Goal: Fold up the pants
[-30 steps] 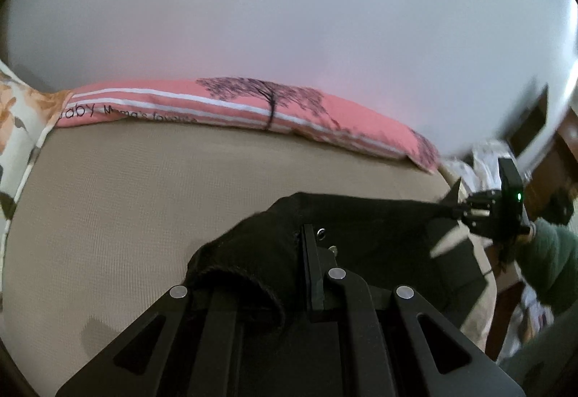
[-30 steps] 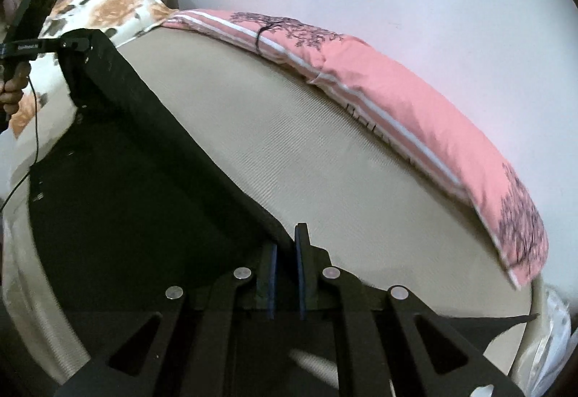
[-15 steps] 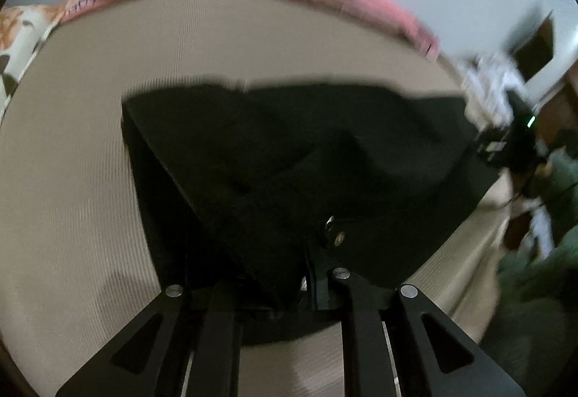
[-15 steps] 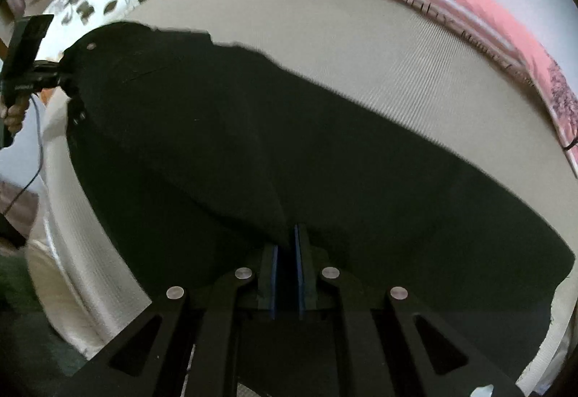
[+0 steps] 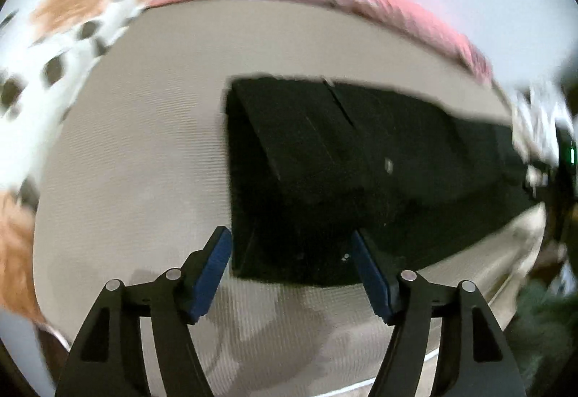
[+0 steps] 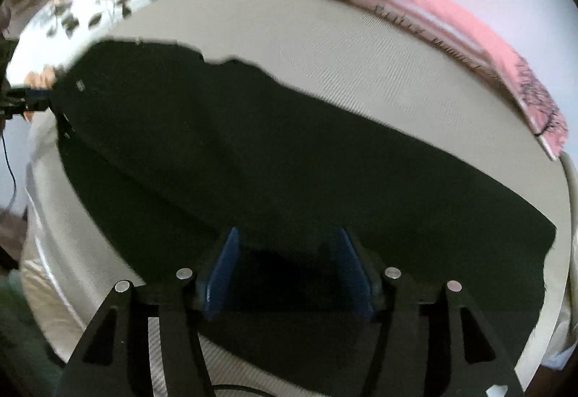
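Note:
Black pants lie spread across the beige mattress, waistband end toward the left. My left gripper is open and empty, its blue pads just short of the pants' near edge. My right gripper is open and empty over the pants near their front edge. The left gripper shows at the far left of the right wrist view, and the right gripper at the far right of the left wrist view.
A pink pillow lies along the far edge of the mattress by the white wall. A floral pillow lies at the left end. The mattress edge drops off close to me.
Both grippers opened and let go of the pants. The pants dropped from being held up to lying flat on the mattress. Both grippers pulled back a little.

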Tool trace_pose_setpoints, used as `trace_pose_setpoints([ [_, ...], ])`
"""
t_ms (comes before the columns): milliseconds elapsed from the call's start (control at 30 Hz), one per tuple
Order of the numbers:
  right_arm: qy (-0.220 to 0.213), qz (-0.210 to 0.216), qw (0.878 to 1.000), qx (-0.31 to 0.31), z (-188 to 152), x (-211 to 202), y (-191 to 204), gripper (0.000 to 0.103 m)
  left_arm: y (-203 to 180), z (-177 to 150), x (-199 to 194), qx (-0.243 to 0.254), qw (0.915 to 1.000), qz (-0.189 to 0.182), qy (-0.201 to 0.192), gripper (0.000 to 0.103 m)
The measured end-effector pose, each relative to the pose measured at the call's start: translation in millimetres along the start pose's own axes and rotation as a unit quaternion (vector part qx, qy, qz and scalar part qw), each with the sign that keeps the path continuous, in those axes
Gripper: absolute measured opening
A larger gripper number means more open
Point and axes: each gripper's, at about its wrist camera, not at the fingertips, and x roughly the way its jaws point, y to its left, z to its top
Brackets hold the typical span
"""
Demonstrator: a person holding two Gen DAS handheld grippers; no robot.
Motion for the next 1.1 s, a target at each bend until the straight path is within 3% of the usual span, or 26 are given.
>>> trace_pose_setpoints([
  [100, -0.015, 0.032, 0.997, 0.070, -7, -13, -15, 0.060, 13, -11, -21, -0.090, 0.9937, -0.053, -0.041, 0.069],
  [233, 0.006, 0.067, 0.982, 0.176, -32, -3, -40, 0.060, 5, -25, -7, -0.171, 0.9794, -0.104, -0.021, 0.069],
  [367, 0.002, 0.094, 0.960, 0.265, -49, 10, -60, 0.057, -4, -26, 21, -0.234, 0.9637, -0.128, 0.007, 0.069],
  [467, -0.009, 0.106, 0.947, 0.304, -54, 18, -69, 0.057, -2, -22, 29, -0.261, 0.9572, -0.125, 0.000, 0.069],
  [633, -0.014, 0.105, 0.935, 0.338, -55, 35, -79, 0.051, 8, -18, 35, -0.304, 0.9421, -0.142, -0.007, 0.068],
  [767, -0.024, 0.105, 0.925, 0.365, -54, 46, -89, 0.044, 12, -18, 38, -0.305, 0.9425, -0.135, -0.010, 0.064],
  [800, -0.025, 0.104, 0.924, 0.368, -53, 46, -91, 0.043, 12, -16, 38, -0.304, 0.9436, -0.131, -0.012, 0.059],
  [933, -0.010, 0.080, 0.922, 0.378, -50, 52, -98, 0.013, 20, -15, 46, -0.312, 0.9435, -0.111, 0.000, 0.035],
  [1033, -0.012, 0.078, 0.925, 0.372, -49, 48, -98, 0.010, 22, -16, 47, -0.314, 0.9427, -0.112, 0.000, 0.032],
  [1100, -0.017, 0.074, 0.926, 0.370, -50, 45, -96, 0.008, 16, -12, 45, -0.294, 0.9505, -0.101, -0.002, 0.028],
])
